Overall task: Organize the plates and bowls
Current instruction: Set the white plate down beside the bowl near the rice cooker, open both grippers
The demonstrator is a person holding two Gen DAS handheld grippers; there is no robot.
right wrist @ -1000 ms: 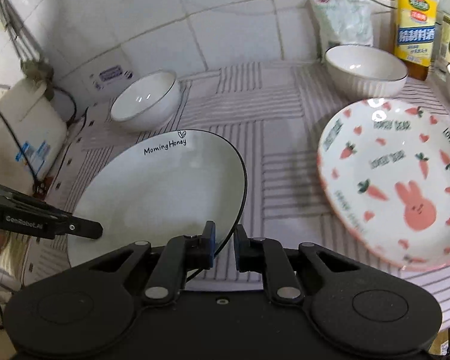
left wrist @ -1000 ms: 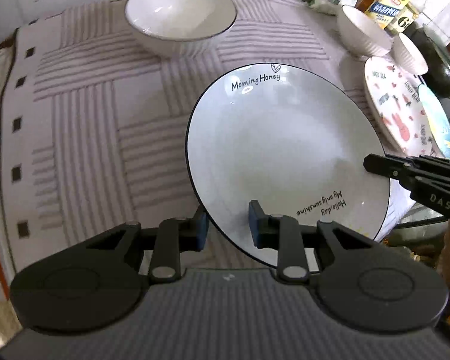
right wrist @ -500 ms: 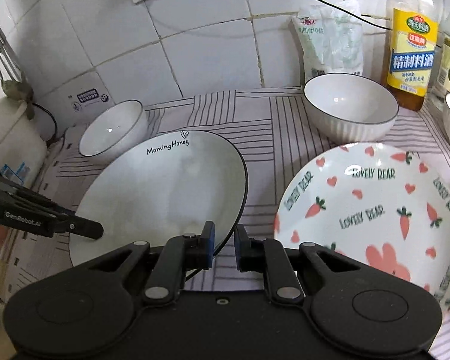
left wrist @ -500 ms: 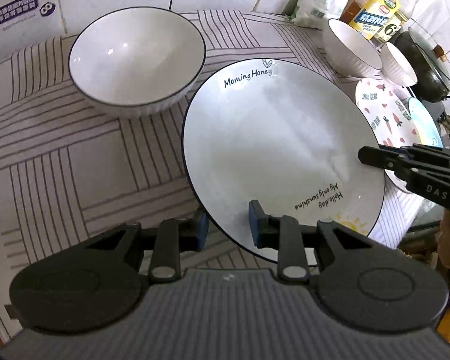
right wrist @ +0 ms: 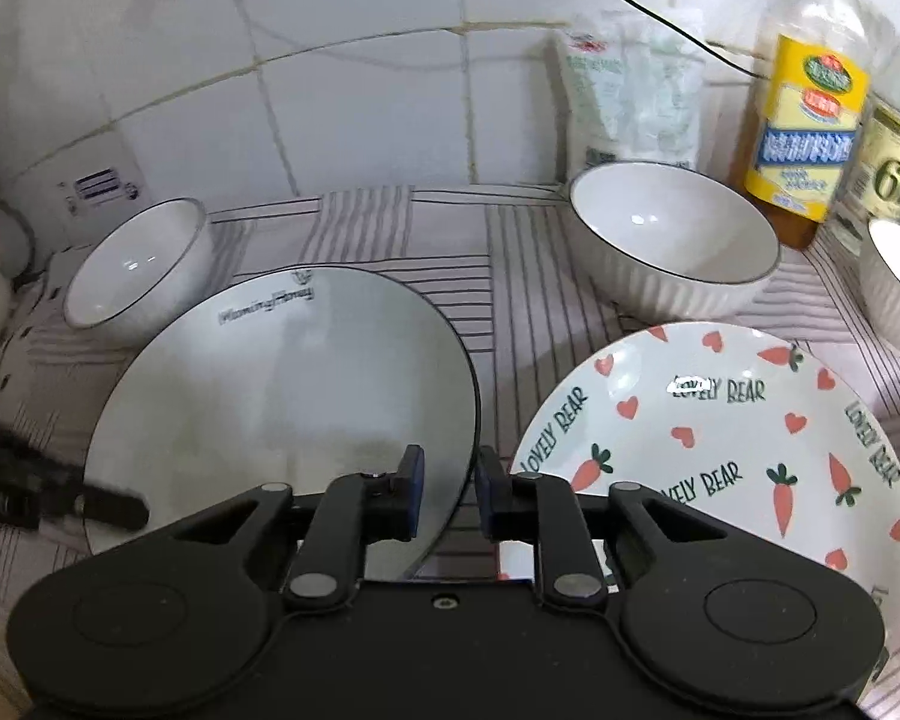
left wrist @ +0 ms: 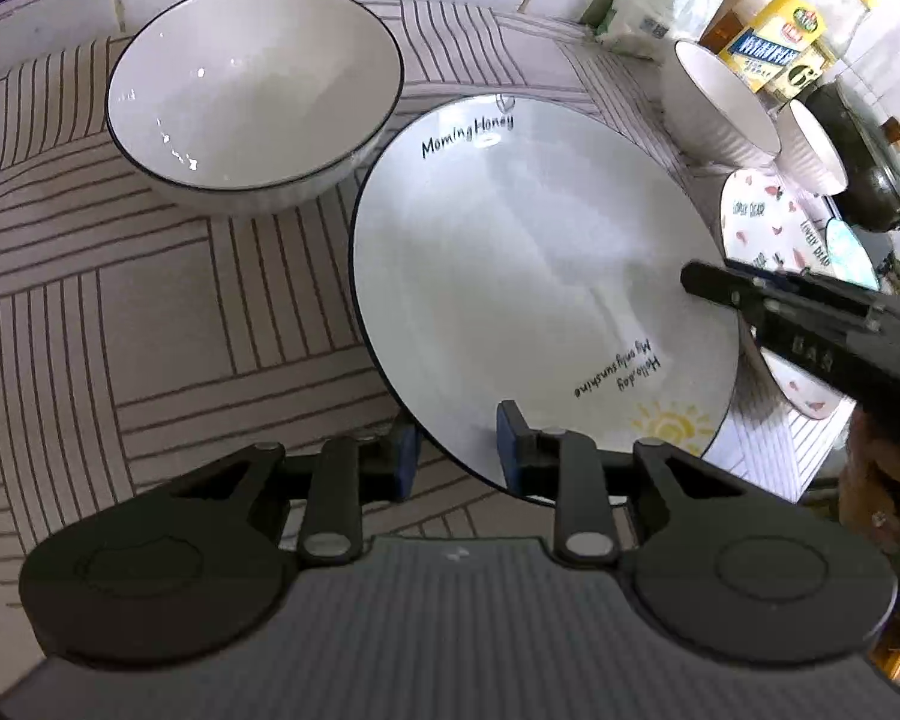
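A white plate (left wrist: 528, 276) with a thin black rim fills the centre of the left wrist view, over a striped cloth (left wrist: 150, 300). Its "Morning Honey" lettering points toward the upper part of the frame and the tiled wall, while the sun drawing and second inscription face the lower right. Round, the plate has no long axis. The left gripper (left wrist: 453, 450) is clamped on the near rim at lower centre, one blue pad under the rim and one on top. In the right wrist view, the right gripper (right wrist: 448, 492) straddles the plate's right edge at lower centre, its jaws opening, with a gap showing on either side of the rim. A white bowl (left wrist: 252, 96) sits just beside the plate at upper left. A carrot-and-heart "Lovely Bear" plate (right wrist: 714, 450) lies at lower right, a second white bowl (right wrist: 672, 240) above it.
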